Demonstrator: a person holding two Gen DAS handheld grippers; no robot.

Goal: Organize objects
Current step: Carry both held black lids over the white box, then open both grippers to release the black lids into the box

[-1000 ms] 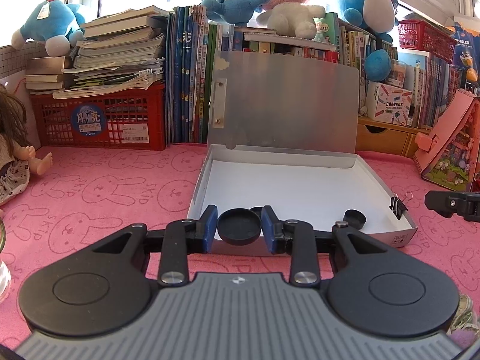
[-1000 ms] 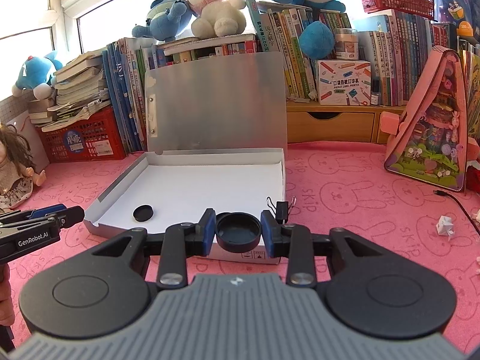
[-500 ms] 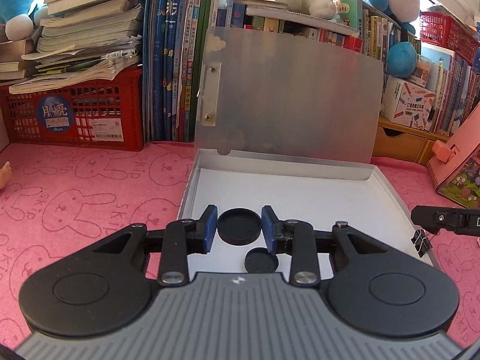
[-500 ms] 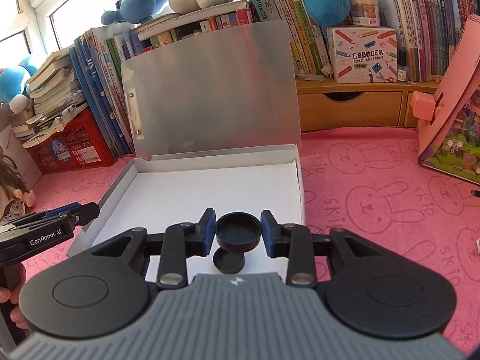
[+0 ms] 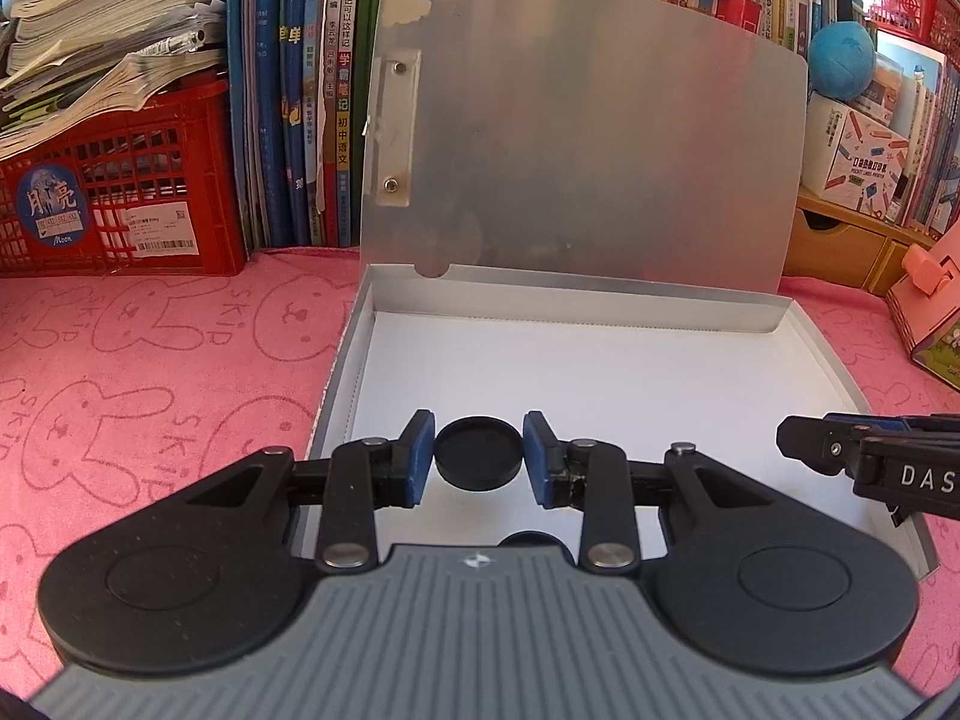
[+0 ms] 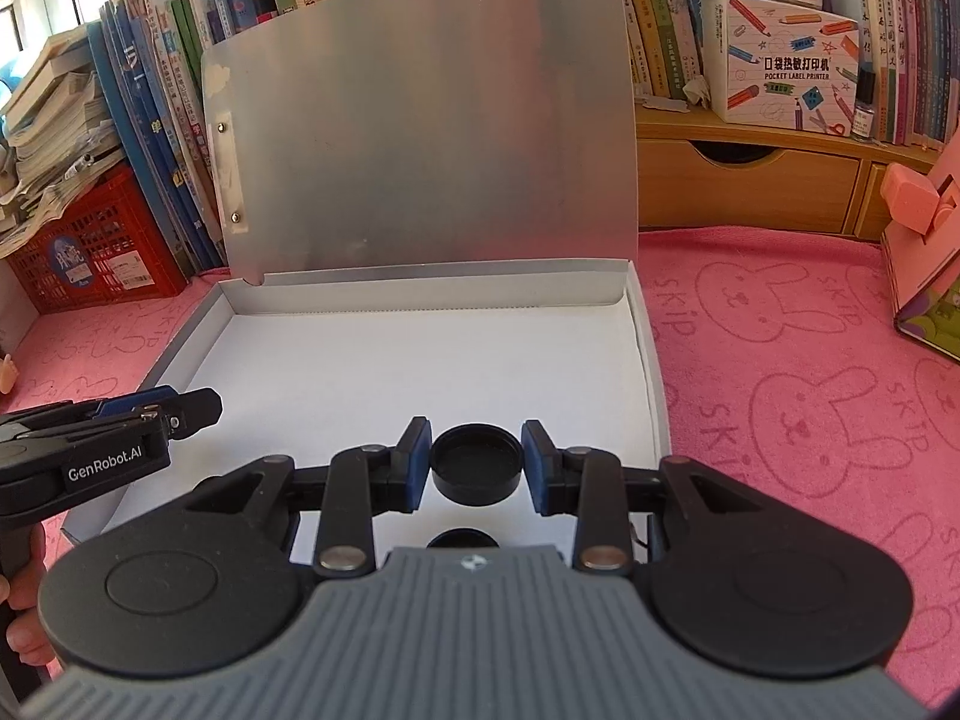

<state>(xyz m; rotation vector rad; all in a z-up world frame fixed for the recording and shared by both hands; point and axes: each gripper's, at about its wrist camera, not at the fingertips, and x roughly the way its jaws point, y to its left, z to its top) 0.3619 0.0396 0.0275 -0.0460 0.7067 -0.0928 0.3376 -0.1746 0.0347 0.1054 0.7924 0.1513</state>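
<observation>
Black round caps: one in each gripper, both over open white box [image 5: 600, 372].

L gripper [image 5: 478, 461]: blue pads clamped on flat black cap [image 5: 477, 459], closed top facing up, held above box floor near front-left part. Second black disc [image 5: 531, 540] partly seen below cap, mostly hidden behind gripper body; prob. lying on box floor, can't confirm. R gripper's tip poking in from right edge of L view, above box's right side.

R gripper [image 6: 476, 463]: pads squeezed on black cap w/ hollow side up [image 6: 476, 465], raised rim visible. Held over box floor [image 6: 420, 372], toward front-right. Another black round piece [image 6: 462, 539] just under it, half hidden by gripper body. L gripper's tip in at left edge of R view, w/ bit of a hand [image 6: 18, 618] below it.

Box: shallow, grey walls, white inside, silver lid [image 5: 588, 168] standing upright at back, metal strip w/ two rivets on lid's left side. Sits on pink bunny-print cloth [image 5: 150, 372].

Around: red crate [image 5: 114, 198] w/ stacked papers on top at left, row of upright books [image 5: 300, 90] behind lid, pocket label printer carton [image 6: 786, 66] on wooden drawer shelf [image 6: 744, 180] at right, pink toy house [image 6: 924, 252] at far right.
</observation>
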